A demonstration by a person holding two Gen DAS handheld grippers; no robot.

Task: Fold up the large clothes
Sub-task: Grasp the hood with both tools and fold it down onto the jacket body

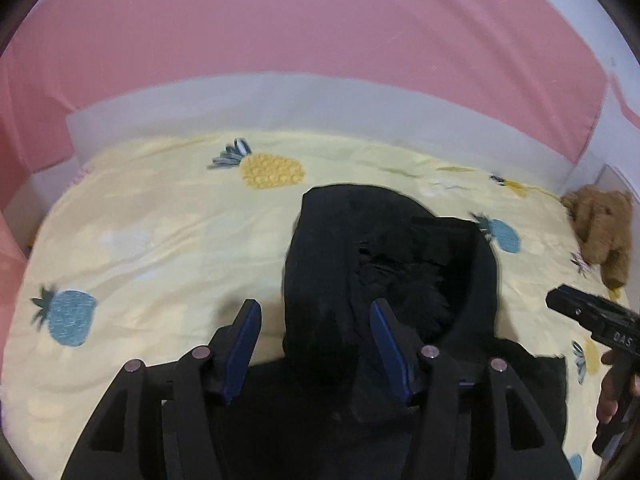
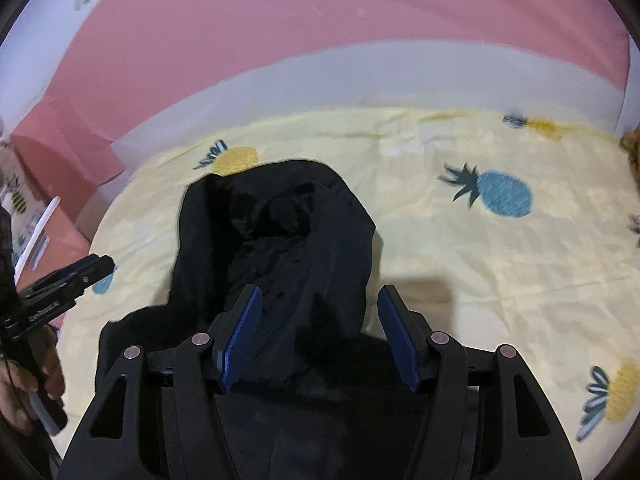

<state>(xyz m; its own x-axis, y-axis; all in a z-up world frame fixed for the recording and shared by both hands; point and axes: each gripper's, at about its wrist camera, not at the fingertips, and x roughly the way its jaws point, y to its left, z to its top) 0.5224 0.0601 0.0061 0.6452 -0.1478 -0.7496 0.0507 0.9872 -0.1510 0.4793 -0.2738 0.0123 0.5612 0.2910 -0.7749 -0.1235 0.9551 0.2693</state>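
Note:
A black hooded garment (image 1: pixel 384 264) lies on the yellow pineapple-print bedsheet (image 1: pixel 152 232), hood pointing away, fuzzy lining showing. It also shows in the right wrist view (image 2: pixel 280 240). My left gripper (image 1: pixel 316 312) is open and empty, hovering over the hood's left edge. My right gripper (image 2: pixel 318 300) is open and empty, over the hood's right side. Each gripper shows at the edge of the other's view: the right one (image 1: pixel 584 312), the left one (image 2: pixel 68 280).
A pink headboard or wall (image 1: pixel 320 32) with a white band rises behind the bed. A brown plush toy (image 1: pixel 600 232) sits at the bed's far right. Pink and patterned items (image 2: pixel 36 200) stand left of the bed.

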